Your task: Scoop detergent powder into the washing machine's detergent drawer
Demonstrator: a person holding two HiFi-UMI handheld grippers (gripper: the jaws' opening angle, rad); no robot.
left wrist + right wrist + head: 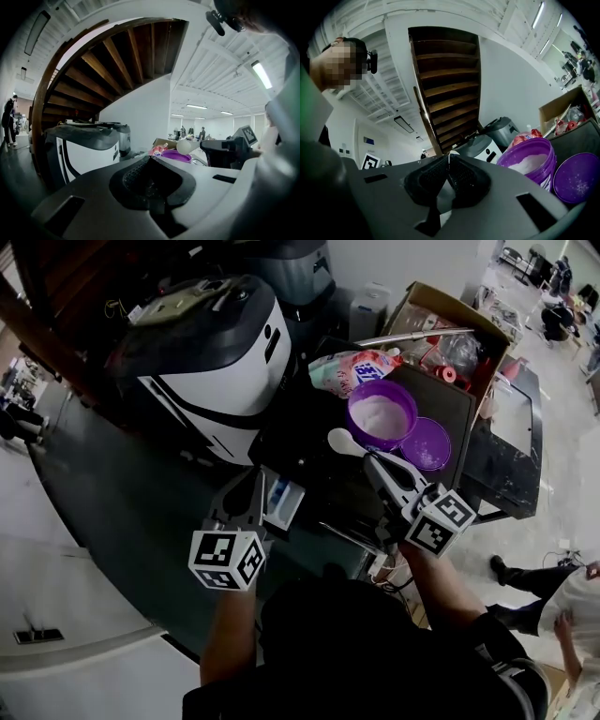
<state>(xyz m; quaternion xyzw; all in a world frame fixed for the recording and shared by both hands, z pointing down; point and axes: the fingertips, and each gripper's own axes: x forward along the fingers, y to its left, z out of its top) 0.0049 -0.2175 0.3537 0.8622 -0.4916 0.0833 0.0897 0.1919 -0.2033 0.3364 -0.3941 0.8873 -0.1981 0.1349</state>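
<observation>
A purple tub (380,418) of white detergent powder stands open on a dark surface, its purple lid (427,443) lying beside it. My right gripper (372,459) is shut on the handle of a white spoon (341,441), whose bowl hangs just left of the tub. In the right gripper view the jaws (449,158) pinch a thin white handle, with the tub (529,164) to the right. My left gripper (255,480) is shut, nothing seen in it, right beside the pulled-out white detergent drawer (284,502). The left gripper view shows the spoon (183,146) and tub (176,155) ahead.
The white and black washing machine (216,362) fills the upper left. A pink detergent bag (352,369) lies behind the tub, and an open cardboard box (450,334) with clutter sits at the upper right. A person's legs (534,582) show at the right edge.
</observation>
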